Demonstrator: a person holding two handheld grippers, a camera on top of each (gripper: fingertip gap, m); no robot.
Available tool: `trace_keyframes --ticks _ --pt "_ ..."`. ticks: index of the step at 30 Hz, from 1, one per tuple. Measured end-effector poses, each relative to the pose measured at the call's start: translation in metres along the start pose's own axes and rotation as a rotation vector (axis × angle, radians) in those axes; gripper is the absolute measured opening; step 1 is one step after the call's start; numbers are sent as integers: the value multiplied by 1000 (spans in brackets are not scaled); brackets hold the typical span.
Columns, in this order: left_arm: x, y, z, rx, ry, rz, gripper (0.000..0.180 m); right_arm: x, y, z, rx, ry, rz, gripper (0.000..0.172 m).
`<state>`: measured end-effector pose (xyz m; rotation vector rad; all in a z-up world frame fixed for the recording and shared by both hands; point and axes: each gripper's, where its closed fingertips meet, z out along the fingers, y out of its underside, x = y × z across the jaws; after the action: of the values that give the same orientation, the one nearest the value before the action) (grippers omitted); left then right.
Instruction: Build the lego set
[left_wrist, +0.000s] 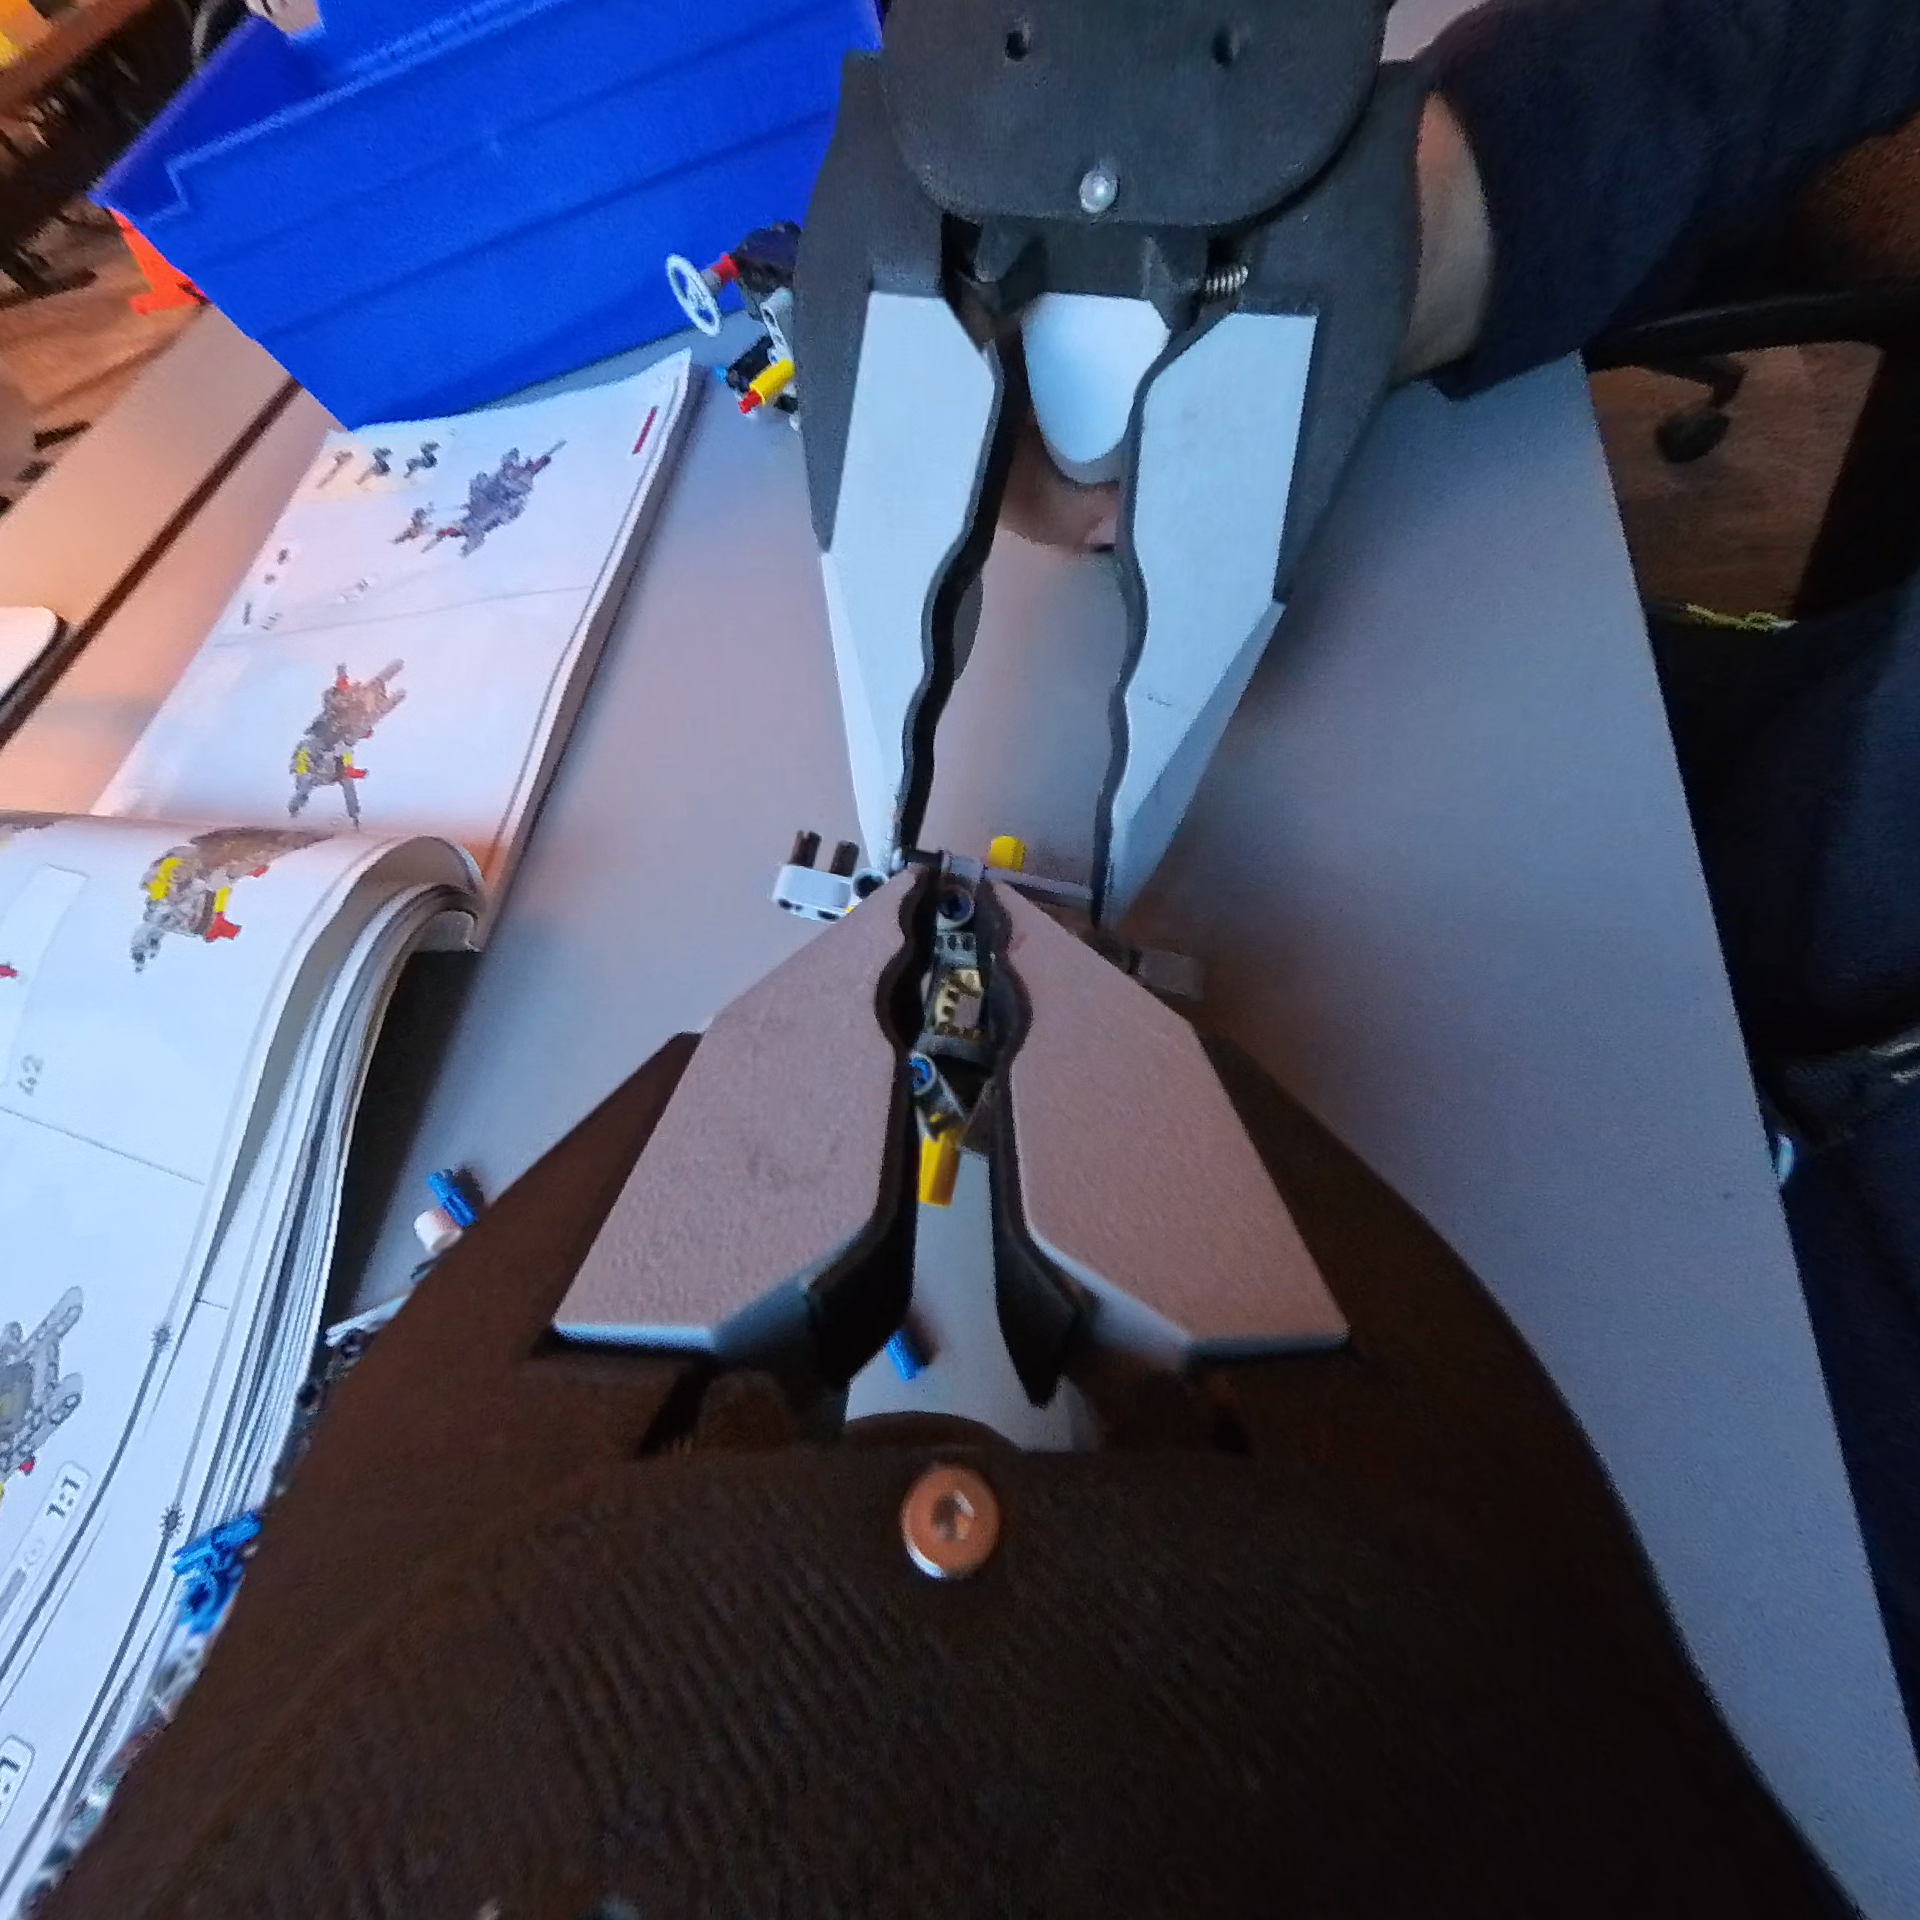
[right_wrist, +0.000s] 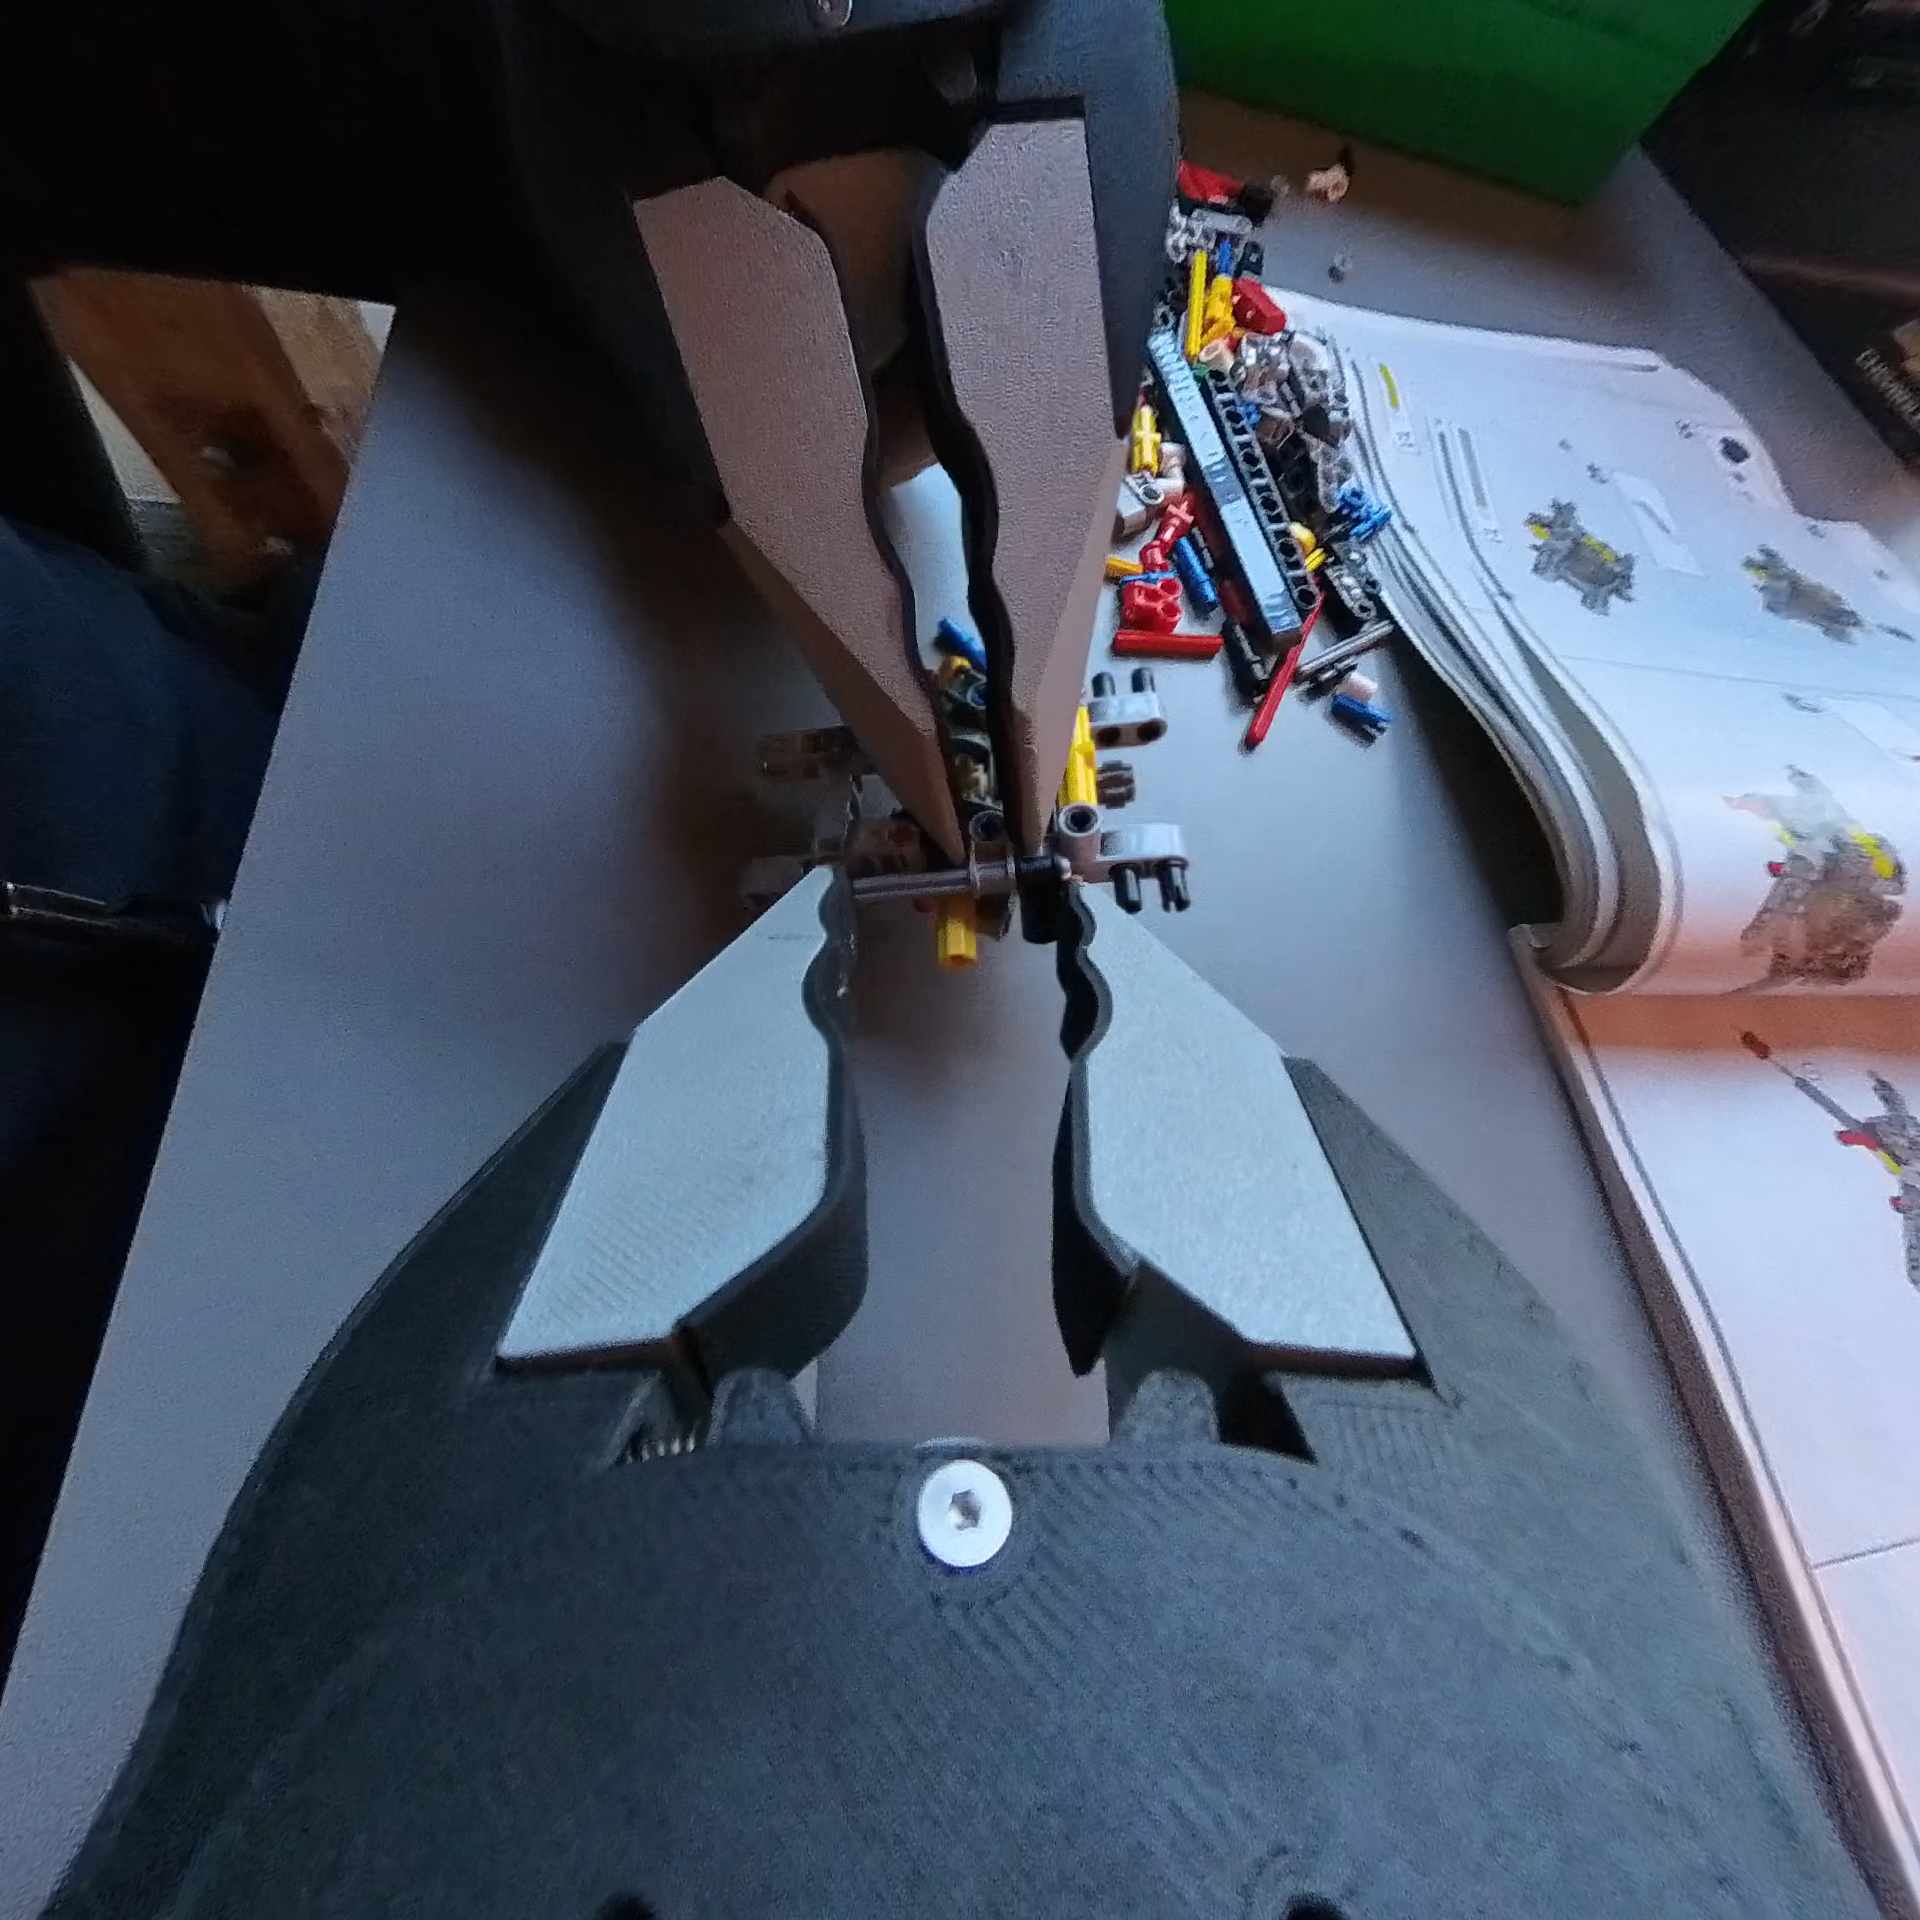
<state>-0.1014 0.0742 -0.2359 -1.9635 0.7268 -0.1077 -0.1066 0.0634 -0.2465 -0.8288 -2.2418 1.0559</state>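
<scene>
My left gripper (left_wrist: 956, 894), with brown fingers, is shut on a small brick assembly (left_wrist: 956, 987) that has a tan gear, blue pins and a yellow pin. It holds the assembly just above the grey table (left_wrist: 1403, 935). My right gripper (right_wrist: 951, 914), with grey fingers, faces it tip to tip. Its two pads sit against the ends of a grey axle (right_wrist: 914, 883) with a black bush (right_wrist: 1044, 894), which runs crosswise through the front of the assembly (right_wrist: 971, 769). The axle also shows in the left wrist view (left_wrist: 1039, 883), spanning the gap between the grey fingertips.
A light grey connector with two black pins (right_wrist: 1143, 847) juts out beside the axle. A pile of loose parts (right_wrist: 1247, 468) and an open instruction booklet (right_wrist: 1714, 623) lie beside the grippers. There are a blue bin (left_wrist: 499, 187) and a green bin (right_wrist: 1455, 83). A person's sleeve (left_wrist: 1662, 187) is behind the right gripper. The grippers are tip to tip, or close to it.
</scene>
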Motion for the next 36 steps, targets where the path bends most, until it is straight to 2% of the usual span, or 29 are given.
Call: trace_keyframes --ticks 10,17,21,27,35,36 --pt "-4 10 2 -51 48 -104 4 2 6 9 -66 -7 7 35" --pt "-16 12 5 -69 -18 -159 4 12 7 12 -38 -56 128 36" --pt "-15 14 6 -77 22 -232 4 12 8 13 -43 -66 133 37" --pt "-17 15 7 -84 9 -263 5 10 16 16 -95 -63 104 52" --pt "-19 16 7 -91 -21 -285 5 9 14 16 -90 -110 174 45" --pt "-18 16 8 -91 -14 -290 5 11 15 15 -94 -98 173 37"
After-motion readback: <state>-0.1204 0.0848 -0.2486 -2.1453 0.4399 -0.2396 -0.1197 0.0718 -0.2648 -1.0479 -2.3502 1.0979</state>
